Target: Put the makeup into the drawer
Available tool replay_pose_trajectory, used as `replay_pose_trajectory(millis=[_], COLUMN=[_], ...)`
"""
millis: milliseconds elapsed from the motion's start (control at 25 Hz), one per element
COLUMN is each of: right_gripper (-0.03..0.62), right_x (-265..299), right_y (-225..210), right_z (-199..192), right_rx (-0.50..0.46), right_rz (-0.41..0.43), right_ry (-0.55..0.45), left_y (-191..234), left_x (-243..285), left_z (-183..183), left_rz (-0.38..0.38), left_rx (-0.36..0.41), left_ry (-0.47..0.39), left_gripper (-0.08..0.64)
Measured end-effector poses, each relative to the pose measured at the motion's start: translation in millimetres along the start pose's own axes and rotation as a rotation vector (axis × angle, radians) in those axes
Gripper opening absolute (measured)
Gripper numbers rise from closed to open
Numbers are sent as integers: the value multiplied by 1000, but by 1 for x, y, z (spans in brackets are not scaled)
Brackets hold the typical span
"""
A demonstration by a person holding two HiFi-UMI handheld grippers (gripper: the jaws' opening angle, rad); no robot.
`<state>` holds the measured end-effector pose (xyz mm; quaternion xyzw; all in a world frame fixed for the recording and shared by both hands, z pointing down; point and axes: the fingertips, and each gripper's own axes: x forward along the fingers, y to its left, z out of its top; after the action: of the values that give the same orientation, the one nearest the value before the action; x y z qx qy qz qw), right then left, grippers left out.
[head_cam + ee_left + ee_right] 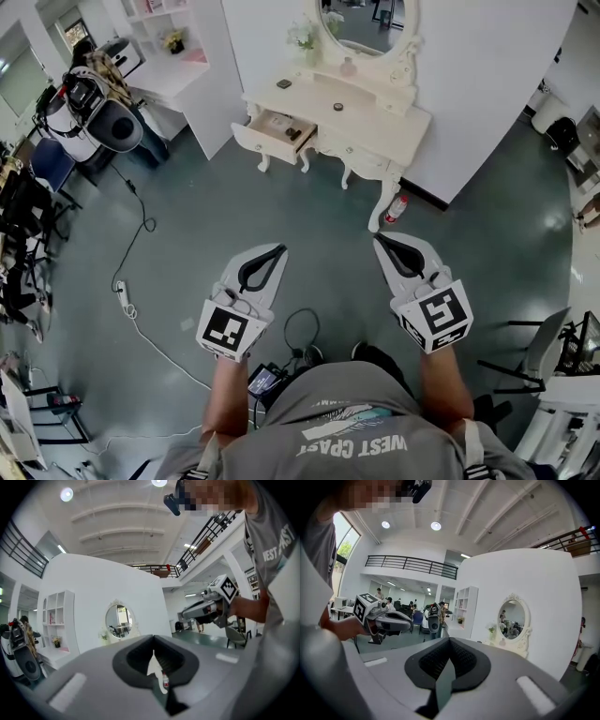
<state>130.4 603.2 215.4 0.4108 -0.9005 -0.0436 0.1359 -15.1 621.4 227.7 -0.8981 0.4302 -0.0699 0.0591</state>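
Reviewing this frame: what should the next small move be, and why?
Probably step closer to the cream carved dressing table. The left gripper and right gripper are both shut, empty and well short of it, while its drawer already stands open and a small dark item, likely makeup, lies on the tabletop, out of reach from here.

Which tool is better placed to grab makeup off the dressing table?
Left, slightly. Both tools are shut, empty and well short of the table, but the left tool lines up with the end holding the open drawer and a small dark item; the right tool faces the far end.
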Motion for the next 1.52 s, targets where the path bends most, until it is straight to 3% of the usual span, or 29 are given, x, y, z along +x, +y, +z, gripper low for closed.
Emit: replay_pose_trajectory(millis=[320, 640, 1520], right_gripper=[2, 2, 2], right_x=[16, 63, 172], right_y=[-23, -64, -256], right_z=[0, 0, -29], right_rx=[15, 29, 57], right_rz=[-24, 24, 196], right_ry=[11, -16, -75], left_y=[14, 45, 93], left_x=[20, 58, 251], left_z=[-3, -11, -8], left_rz=[-9, 46, 206], left_rx=[-5, -9, 53], left_ry=[11, 57, 150], left_gripper=[2, 2, 2])
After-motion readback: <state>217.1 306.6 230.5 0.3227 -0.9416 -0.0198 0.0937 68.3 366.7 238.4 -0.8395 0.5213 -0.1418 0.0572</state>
